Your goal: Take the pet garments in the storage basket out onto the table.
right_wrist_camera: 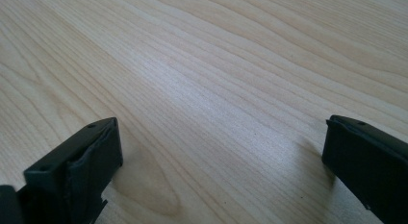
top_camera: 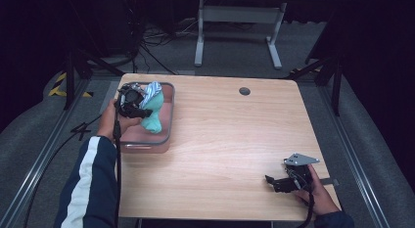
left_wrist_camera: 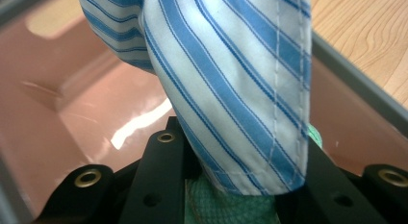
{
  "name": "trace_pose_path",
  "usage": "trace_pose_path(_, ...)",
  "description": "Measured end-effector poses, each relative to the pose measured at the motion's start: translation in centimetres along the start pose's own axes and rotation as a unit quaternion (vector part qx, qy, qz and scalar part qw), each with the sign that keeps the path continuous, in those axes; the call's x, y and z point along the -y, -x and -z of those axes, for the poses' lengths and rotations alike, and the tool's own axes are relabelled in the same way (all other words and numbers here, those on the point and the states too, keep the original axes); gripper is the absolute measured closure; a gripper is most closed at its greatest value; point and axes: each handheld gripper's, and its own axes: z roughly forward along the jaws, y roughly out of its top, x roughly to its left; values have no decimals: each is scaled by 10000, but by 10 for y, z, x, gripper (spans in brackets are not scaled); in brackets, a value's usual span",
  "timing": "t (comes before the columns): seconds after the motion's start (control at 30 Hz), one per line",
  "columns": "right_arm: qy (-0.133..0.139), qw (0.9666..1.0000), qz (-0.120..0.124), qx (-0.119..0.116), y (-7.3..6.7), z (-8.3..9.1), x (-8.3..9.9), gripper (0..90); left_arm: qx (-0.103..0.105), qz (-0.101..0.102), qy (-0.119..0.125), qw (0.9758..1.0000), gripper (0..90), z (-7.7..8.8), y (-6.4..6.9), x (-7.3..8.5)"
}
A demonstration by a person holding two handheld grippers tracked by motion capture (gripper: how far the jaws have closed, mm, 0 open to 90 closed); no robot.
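Gripping a bundle of cloth, my left tongs (top_camera: 139, 106) are clamped tight over the pink tub (top_camera: 169, 121) at the far left corner of the worktop (top_camera: 230, 140). In the left gripper view the two black jaws close on a blue-and-white striped cloth (left_wrist_camera: 231, 89), which fills the space between them, and a green cloth (left_wrist_camera: 226, 209) is pinched with it just below the striped hem. From the high view the striped cloth (top_camera: 152, 91) sits at the top of the bundle and the green cloth (top_camera: 152, 118) hangs beneath it, its lower end down inside the tub; I cannot tell whether it touches the bottom. The tub's pink floor and grey rim (left_wrist_camera: 356, 80) show behind the fabric.

My right tongs (top_camera: 270, 181) lie low at the near right of the worktop, well apart from the tub, jaws spread wide with only bare wood grain between them; both jaws rest on or just above the surface. My left sleeve (top_camera: 88, 184), dark with a white stripe, comes in at the bottom left
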Motion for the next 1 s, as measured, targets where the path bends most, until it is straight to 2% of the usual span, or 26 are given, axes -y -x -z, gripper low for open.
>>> trace_pose_path(0.13, 1, 10000, 2, -1, 0, 0, 0, 5, -70, -98, 230, 9997, 737, 16, 4, -3)
trace_pose_path(0.3, 2, 10000, 1, -1, 0, 0, 0, 6, -9, -207, 591, 9980, 737, 31, 16, -10)
trace_pose_path(0.43, 1, 10000, 1, -1, 0, 0, 0, 6, -18, -422, 704, 9966, 737, 40, 26, -16)
trace_pose_path(0.5, 1, 10000, 2, -1, 0, 0, 0, 6, 46, -503, 775, 9957, 737, 45, 32, -20)
trace_pose_path(0.63, 2, 10000, 1, 0, 0, 0, 0, 6, 100, -673, 911, 9935, 737, 54, 44, -28)
trace_pose_path(0.8, 1, 10000, 1, 0, 0, 0, 0, 5, 177, -954, 971, 9905, 737, 61, 61, -38)
trace_pose_path(1.0, 1, 10000, 0, -1, 0, 0, 0, 6, 365, -1238, 1102, 9855, 736, 65, 80, -51)
